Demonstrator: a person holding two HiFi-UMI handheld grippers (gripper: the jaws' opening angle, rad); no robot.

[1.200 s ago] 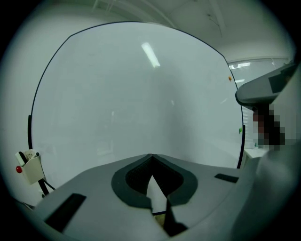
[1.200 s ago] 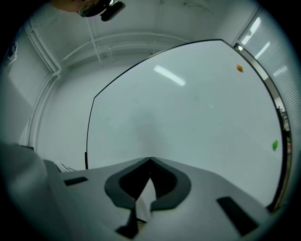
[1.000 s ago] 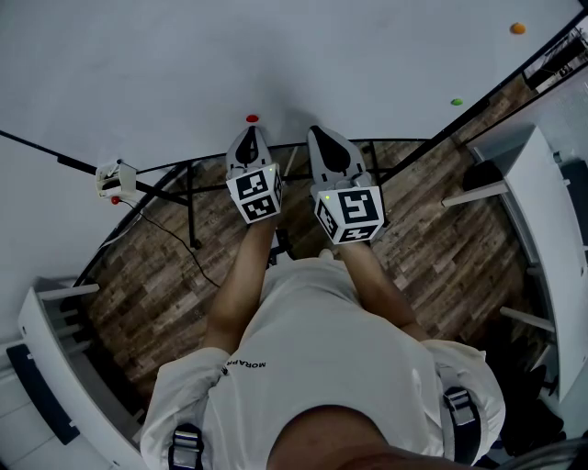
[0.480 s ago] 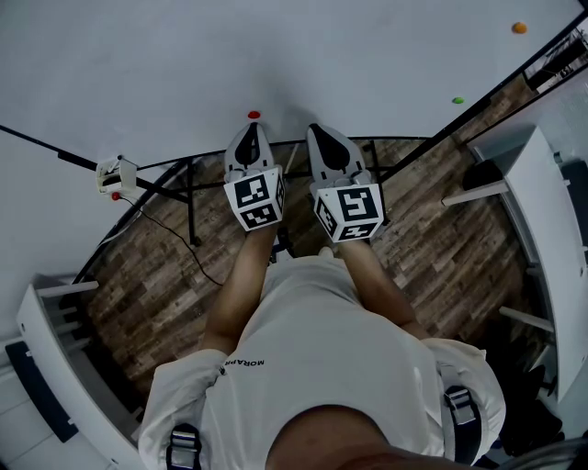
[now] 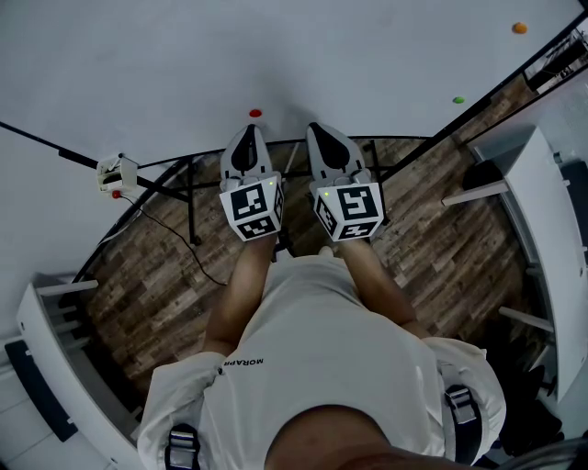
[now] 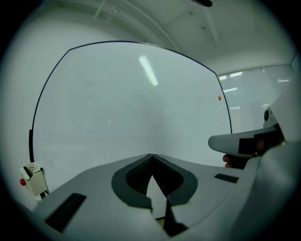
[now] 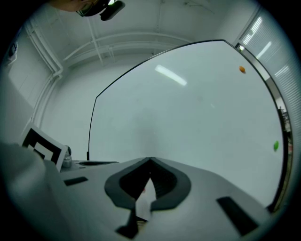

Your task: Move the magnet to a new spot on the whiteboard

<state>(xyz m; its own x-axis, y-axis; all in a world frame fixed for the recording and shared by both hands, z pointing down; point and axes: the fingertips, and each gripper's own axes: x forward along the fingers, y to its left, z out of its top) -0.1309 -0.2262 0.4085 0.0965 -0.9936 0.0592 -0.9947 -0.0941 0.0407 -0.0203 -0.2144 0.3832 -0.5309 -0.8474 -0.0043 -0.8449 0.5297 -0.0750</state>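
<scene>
Magnet (image 5: 254,114) was a tiny round red dot stuck on the smooth, glossy whiteboard (image 5: 138,64), upper middle of the head view, just above the tip of the left gripper (image 5: 249,130) and not pinched by anything. Both tongs were matte grey plastic with dark ribbed pads (image 6: 136,176). The left ones were pressed together on nothing, and the right gripper (image 5: 316,130) was the same. A thin black frame (image 6: 31,146) edged the board, with a wood-plank floor (image 5: 156,275) underneath.

One whiteboard (image 5: 138,64) bears three magnets: red magnet (image 5: 254,114), green magnet (image 5: 457,101), orange magnet (image 5: 519,28).
</scene>
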